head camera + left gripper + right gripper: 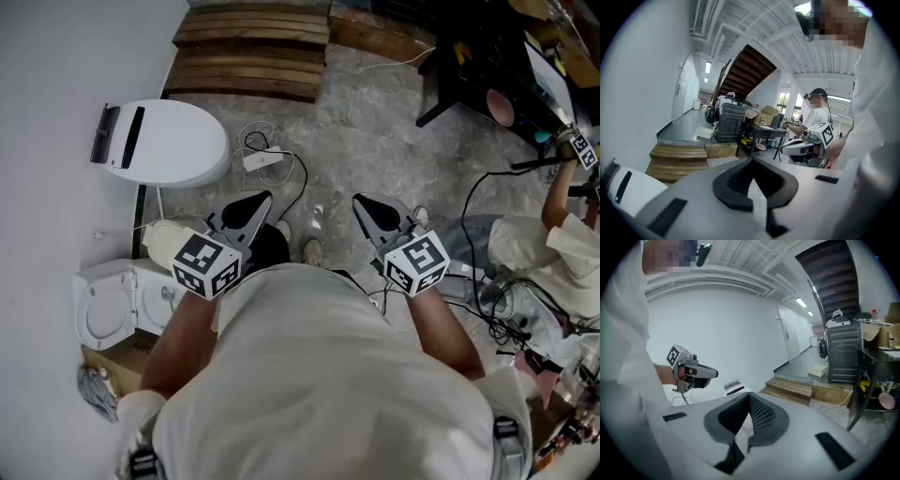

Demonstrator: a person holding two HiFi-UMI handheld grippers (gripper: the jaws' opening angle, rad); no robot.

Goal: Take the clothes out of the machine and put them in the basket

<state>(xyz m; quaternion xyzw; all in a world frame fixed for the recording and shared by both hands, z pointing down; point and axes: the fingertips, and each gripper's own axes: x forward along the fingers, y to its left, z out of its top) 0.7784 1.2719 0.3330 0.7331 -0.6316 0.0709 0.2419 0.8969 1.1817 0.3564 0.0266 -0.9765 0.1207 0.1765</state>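
Observation:
In the head view I hold both grippers out over the floor, level with each other. My left gripper (pixel 255 204) and right gripper (pixel 367 206) are shut, with nothing between the jaws. The gripper views show the same: left gripper (pixel 752 180), right gripper (pixel 747 416), pads together and empty. A small white machine (pixel 105 314) with a round open door sits on a cardboard box at lower left. A white oval basket-like tub (pixel 169 142) with dark handle slots stands farther ahead on the left. A grey cloth (pixel 94 389) lies by the box.
Wooden steps (pixel 251 52) lie ahead. A power strip and cables (pixel 265 159) trail on the stone floor. At the right sit another person (pixel 548 248) and a black table (pixel 487 80). A white wall runs along the left. A dark appliance (pixel 843 355) stands beyond the steps.

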